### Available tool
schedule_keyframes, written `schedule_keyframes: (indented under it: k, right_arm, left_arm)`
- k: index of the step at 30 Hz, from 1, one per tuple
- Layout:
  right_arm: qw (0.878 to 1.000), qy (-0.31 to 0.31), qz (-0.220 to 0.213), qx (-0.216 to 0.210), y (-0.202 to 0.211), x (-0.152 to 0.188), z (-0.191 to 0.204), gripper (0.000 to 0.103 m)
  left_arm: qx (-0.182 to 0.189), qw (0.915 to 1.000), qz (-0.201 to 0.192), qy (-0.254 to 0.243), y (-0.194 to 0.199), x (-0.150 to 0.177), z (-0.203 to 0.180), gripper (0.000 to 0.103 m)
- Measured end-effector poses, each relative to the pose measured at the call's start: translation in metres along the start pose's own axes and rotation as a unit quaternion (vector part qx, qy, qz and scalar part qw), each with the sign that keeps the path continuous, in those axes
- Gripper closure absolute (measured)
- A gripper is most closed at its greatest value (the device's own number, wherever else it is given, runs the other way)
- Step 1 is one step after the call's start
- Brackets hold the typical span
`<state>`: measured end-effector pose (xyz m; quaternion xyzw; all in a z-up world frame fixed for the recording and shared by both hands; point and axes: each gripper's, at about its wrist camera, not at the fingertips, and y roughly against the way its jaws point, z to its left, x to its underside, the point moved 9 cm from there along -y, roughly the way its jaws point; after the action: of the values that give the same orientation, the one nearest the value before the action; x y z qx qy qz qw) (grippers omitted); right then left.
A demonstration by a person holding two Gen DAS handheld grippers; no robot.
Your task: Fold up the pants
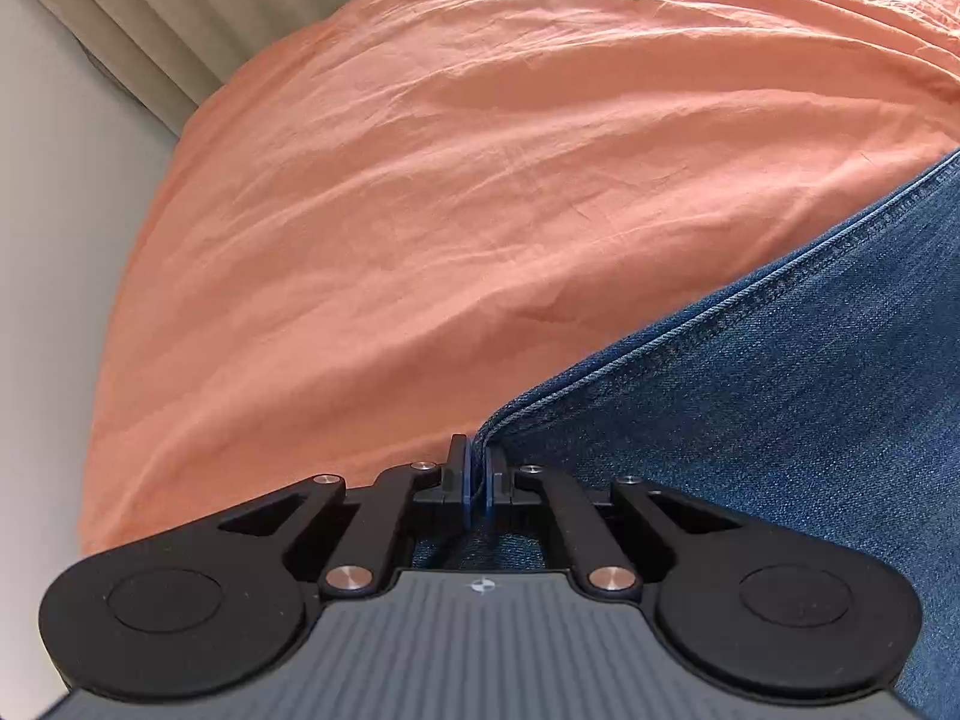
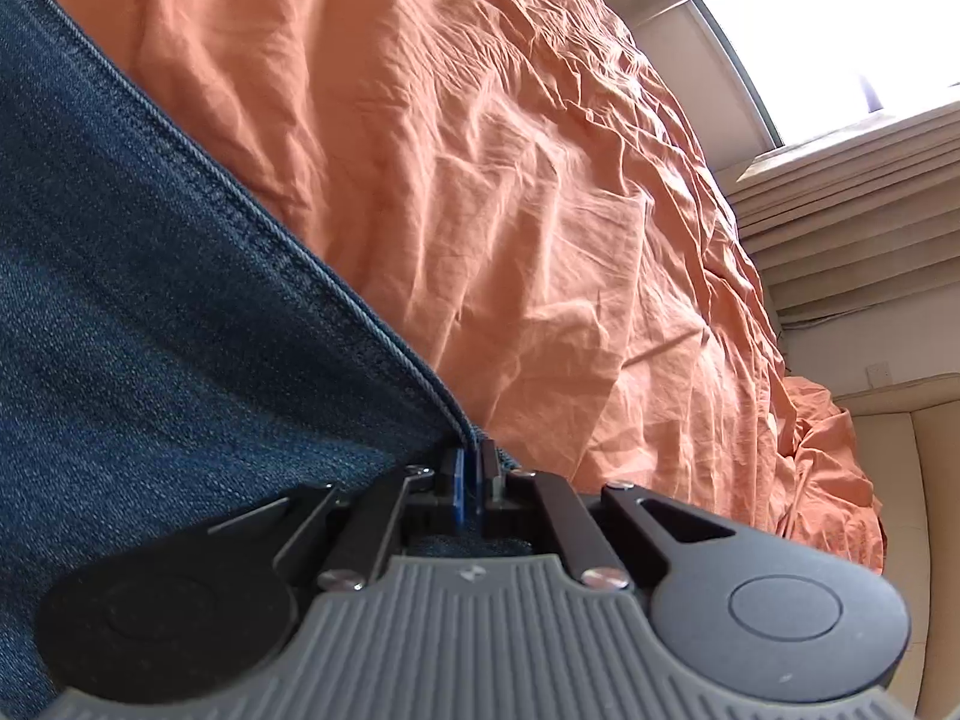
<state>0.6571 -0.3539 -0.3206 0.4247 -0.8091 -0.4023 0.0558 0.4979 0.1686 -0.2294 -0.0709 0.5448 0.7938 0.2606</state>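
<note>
At the bottom centre of the left wrist view, the left gripper (image 1: 477,474) is pinched tight on the stitched edge of the jeans (image 1: 780,420), coarse blue denim filling the lower right over a wrinkled orange bedsheet (image 1: 420,210). Ribbed beige curtains (image 1: 150,18) hang at upper left. Only the right wrist view shows a bright window (image 2: 840,18) at upper right and a cream padded headboard (image 2: 912,510) at lower right; there the right gripper (image 2: 474,480) likewise clamps the jeans (image 2: 150,300), lying at left on the bedsheet (image 2: 510,180).
</note>
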Motion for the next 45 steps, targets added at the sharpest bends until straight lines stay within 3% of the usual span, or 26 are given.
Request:
schedule_keyframes:
  k: [1,2,3,4,5,6,11,14,18,22,24,26,28,31,35,38,39,40,41,42,43,44,45]
  right_arm:
    - [1.000,-0.004,0.000,0.006,0.001,0.000,0.000,0.103]
    - [1.000,-0.010,0.001,0.012,0.003,0.001,-0.002,0.099]
    - [1.000,-0.018,0.000,0.021,0.008,0.002,-0.005,0.084]
    - [0.999,-0.032,-0.005,0.029,0.018,0.003,-0.009,0.068]
    - [0.998,-0.046,-0.011,0.029,0.026,0.003,-0.014,0.063]
    - [0.998,-0.061,-0.014,0.025,0.036,0.004,-0.016,0.060]
    - [0.988,-0.146,-0.040,-0.035,0.101,0.009,-0.007,0.060]
    - [0.970,-0.212,-0.052,-0.104,0.143,0.012,0.019,0.060]
    - [0.943,-0.274,-0.070,-0.174,0.188,0.012,0.069,0.059]
    - [0.904,-0.328,-0.103,-0.252,0.232,0.001,0.135,0.059]
    - [0.891,-0.345,-0.108,-0.273,0.246,-0.006,0.162,0.059]
    - [0.872,-0.372,-0.109,-0.300,0.258,-0.013,0.189,0.060]
    - [0.855,-0.393,-0.112,-0.319,0.269,-0.022,0.212,0.060]
    - [0.847,-0.406,-0.111,-0.326,0.279,-0.033,0.235,0.060]
    - [0.853,-0.399,-0.105,-0.320,0.284,-0.043,0.253,0.059]
    - [0.862,-0.391,-0.096,-0.308,0.279,-0.046,0.255,0.058]
    - [0.863,-0.390,-0.092,-0.306,0.278,-0.047,0.257,0.058]
    - [0.865,-0.389,-0.087,-0.304,0.275,-0.048,0.257,0.058]
    - [0.867,-0.388,-0.084,-0.302,0.274,-0.048,0.258,0.058]
    - [0.868,-0.388,-0.081,-0.300,0.272,-0.048,0.259,0.058]
    - [0.868,-0.388,-0.079,-0.299,0.272,-0.049,0.259,0.058]
    - [0.869,-0.388,-0.080,-0.297,0.272,-0.049,0.259,0.058]
    - [0.870,-0.387,-0.080,-0.294,0.271,-0.049,0.258,0.058]
  left_arm:
    - [-0.001,1.0000,0.000,-0.004,-0.001,0.002,-0.002,0.097]
    - [-0.008,0.9999,-0.002,-0.009,0.000,0.003,-0.002,0.087]
    - [-0.010,0.9998,-0.011,-0.011,0.004,0.003,-0.001,0.079]
    - [-0.014,0.9996,-0.022,-0.009,0.008,0.001,0.000,0.067]
    - [-0.018,0.9992,-0.036,-0.004,0.017,-0.002,0.002,0.038]
    - [-0.021,0.9982,-0.056,0.002,0.030,-0.003,0.005,0.025]
    - [0.017,0.9935,-0.096,0.059,0.096,0.005,0.024,0.026]
    - [0.035,0.9870,-0.113,0.109,0.131,0.023,0.043,0.026]
    - [0.062,0.9664,-0.128,0.214,0.163,0.067,0.078,0.025]
    - [0.065,0.9419,-0.135,0.301,0.171,0.125,0.111,0.025]
    - [0.071,0.9235,-0.134,0.352,0.165,0.157,0.123,0.025]
    - [0.094,0.8952,-0.133,0.415,0.156,0.190,0.132,0.024]
    - [0.117,0.8548,-0.138,0.486,0.142,0.222,0.139,0.022]
    - [0.144,0.8021,-0.148,0.560,0.112,0.255,0.140,0.020]
    - [0.171,0.7395,-0.159,0.631,0.068,0.275,0.144,0.020]
    - [0.211,0.6857,-0.178,0.673,0.040,0.271,0.150,0.016]
    - [0.215,0.6761,-0.183,0.681,0.034,0.267,0.154,0.017]
    - [0.218,0.6712,-0.185,0.684,0.029,0.260,0.157,0.019]
    - [0.221,0.6703,-0.182,0.685,0.025,0.253,0.159,0.027]
    - [0.213,0.6793,-0.171,0.681,0.023,0.246,0.164,0.044]
    - [0.201,0.6981,-0.164,0.667,0.024,0.237,0.170,0.052]
    - [0.183,0.7235,-0.171,0.643,0.032,0.229,0.175,0.070]
    - [0.164,0.7478,-0.183,0.617,0.043,0.219,0.180,0.077]
